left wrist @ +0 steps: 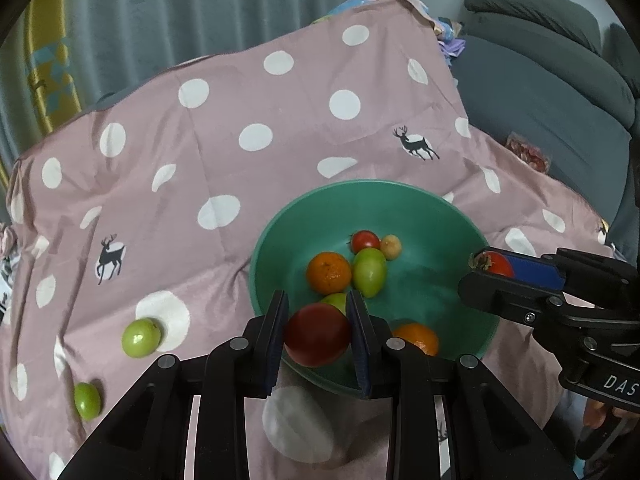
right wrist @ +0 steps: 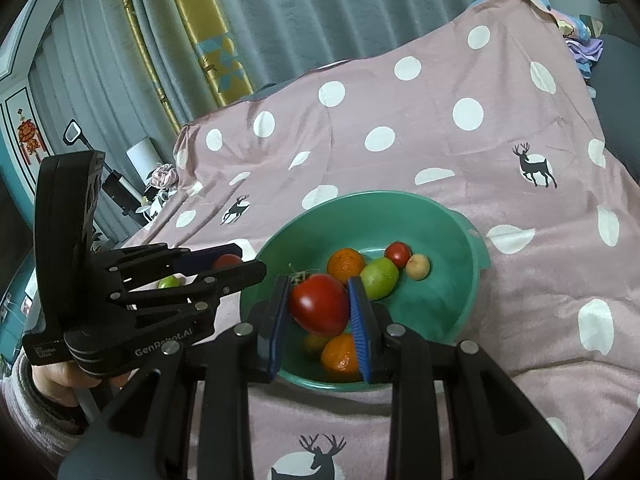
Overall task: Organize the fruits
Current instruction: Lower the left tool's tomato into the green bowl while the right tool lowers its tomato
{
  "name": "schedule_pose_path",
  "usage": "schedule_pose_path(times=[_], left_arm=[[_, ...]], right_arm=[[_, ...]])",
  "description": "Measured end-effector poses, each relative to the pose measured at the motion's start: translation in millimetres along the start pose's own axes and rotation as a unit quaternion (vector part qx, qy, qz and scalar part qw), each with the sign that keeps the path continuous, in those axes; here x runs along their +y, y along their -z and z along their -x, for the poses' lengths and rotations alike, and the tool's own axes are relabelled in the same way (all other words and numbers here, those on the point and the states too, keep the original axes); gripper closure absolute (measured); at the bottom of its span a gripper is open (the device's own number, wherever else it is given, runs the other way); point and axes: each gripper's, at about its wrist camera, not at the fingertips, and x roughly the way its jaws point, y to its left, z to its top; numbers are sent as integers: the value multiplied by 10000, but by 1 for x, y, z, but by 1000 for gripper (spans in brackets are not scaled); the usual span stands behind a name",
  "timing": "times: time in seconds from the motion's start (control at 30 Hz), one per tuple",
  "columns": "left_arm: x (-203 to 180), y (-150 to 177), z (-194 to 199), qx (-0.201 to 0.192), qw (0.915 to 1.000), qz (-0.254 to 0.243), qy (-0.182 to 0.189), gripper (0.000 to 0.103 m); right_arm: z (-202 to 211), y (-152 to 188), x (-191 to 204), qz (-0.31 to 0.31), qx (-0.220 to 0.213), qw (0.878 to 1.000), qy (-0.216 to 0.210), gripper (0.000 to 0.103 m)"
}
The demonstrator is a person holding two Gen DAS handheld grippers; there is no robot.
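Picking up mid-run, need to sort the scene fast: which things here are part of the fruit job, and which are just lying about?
Job:
left gripper shut on dark red fruit
right gripper shut on tomato
green bowl of fruit
two green fruits on cloth

Lying about:
spotted cloth
sofa
curtains

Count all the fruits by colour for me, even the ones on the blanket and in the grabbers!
Red: 3 (dark red fruit, big tomato, small tomato)
Orange: 2 (far orange, near orange)
Green: 4 (2 green bowl fruits, 2 green blanket fruits)
Pale yellow: 1 (pale fruit)
Total: 10
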Motion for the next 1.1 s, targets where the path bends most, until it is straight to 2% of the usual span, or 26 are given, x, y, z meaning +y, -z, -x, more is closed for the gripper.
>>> schedule_pose_path(times=[1.1], left_arm=[[-14, -5, -41, 437, 9983, -386, -38, 73]], right_arm=[[-20, 5, -23, -262, 285, 9992, 94, 73]])
